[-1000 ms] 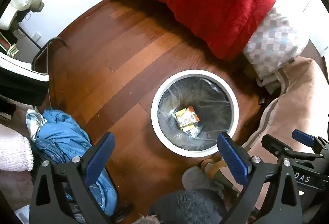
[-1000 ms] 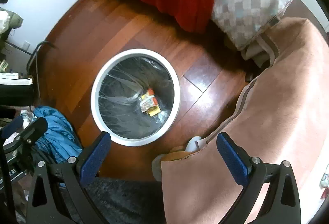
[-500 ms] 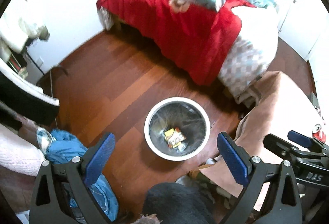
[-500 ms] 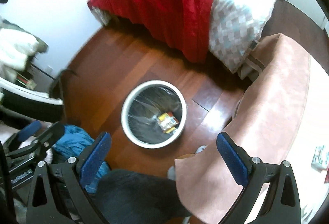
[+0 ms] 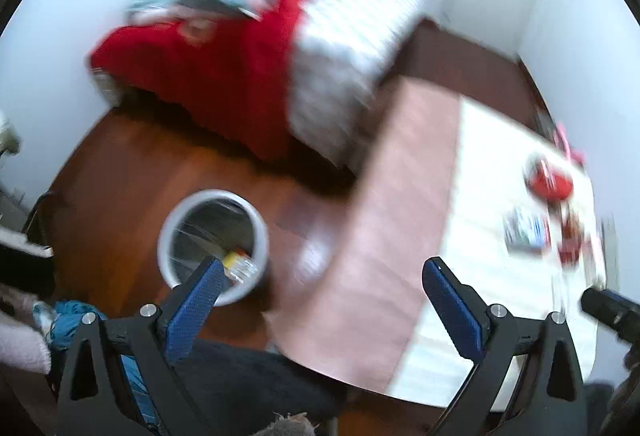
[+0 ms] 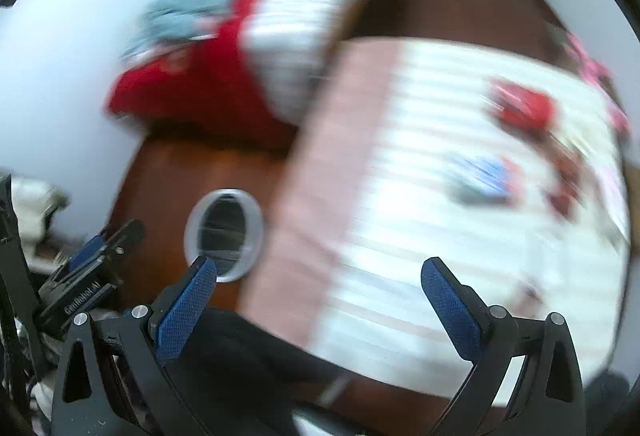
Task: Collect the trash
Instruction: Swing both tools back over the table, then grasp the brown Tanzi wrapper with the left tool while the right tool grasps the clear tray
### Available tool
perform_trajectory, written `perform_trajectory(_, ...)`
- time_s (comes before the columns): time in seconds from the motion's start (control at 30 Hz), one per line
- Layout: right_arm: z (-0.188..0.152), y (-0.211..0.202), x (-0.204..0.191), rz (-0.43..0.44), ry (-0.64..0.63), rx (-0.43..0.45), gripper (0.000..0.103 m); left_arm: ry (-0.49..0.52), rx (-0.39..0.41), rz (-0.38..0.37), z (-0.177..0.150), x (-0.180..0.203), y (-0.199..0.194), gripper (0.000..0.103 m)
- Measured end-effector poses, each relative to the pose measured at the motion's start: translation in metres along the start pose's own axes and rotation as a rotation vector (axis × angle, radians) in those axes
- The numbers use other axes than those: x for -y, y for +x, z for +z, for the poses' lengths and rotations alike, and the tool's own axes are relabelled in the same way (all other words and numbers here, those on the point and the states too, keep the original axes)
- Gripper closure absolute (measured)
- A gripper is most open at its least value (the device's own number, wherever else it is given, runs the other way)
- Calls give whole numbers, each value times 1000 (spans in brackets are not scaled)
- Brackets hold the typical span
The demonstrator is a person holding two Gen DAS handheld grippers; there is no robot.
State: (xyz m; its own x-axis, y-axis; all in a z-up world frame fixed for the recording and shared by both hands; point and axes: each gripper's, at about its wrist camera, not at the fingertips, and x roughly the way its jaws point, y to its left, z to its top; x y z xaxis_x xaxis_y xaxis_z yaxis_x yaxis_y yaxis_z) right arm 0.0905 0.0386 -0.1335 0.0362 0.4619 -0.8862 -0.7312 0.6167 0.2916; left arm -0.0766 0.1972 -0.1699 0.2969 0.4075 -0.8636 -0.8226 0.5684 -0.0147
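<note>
Both views are motion-blurred. A white-rimmed round bin (image 5: 212, 244) with a clear liner stands on the wooden floor; a yellow wrapper (image 5: 239, 264) lies inside. The right wrist view shows the same bin (image 6: 224, 234) at lower left. On a white table (image 5: 492, 196) lie blurred items: a red can (image 5: 549, 183), a blue-and-white packet (image 5: 525, 232) and a red wrapper (image 5: 571, 238). The right wrist view shows them too: can (image 6: 524, 107), packet (image 6: 486, 178). My left gripper (image 5: 326, 300) is open and empty, high above floor and table edge. My right gripper (image 6: 320, 296) is also open and empty.
A pink cloth (image 5: 384, 220) hangs over the table's near side. A bed with a red blanket (image 5: 216, 84) and grey-blue bedding stands against the back wall. Blue clothing (image 5: 68, 320) lies on the floor at lower left. The left gripper body (image 6: 92, 268) shows in the right wrist view.
Both grippers have risen and swung right, away from above the bin. The tabletop with its trash items has come into view. Jaws stayed open and empty.
</note>
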Motion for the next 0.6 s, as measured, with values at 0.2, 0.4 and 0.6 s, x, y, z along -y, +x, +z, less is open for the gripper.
perform_trajectory(0.2, -23, 17, 171, -222, 233, -66, 0, 174, -117, 15, -33, 110, 69, 2)
perform_trajectory(0.4, -6, 62, 245, -261, 237, -144, 8, 265, -188, 62, -36, 152, 119, 2)
perform_trajectory(0.6, 7, 97, 256, -207, 191, -186, 14, 288, -203, 91, -30, 160, 125, 2)
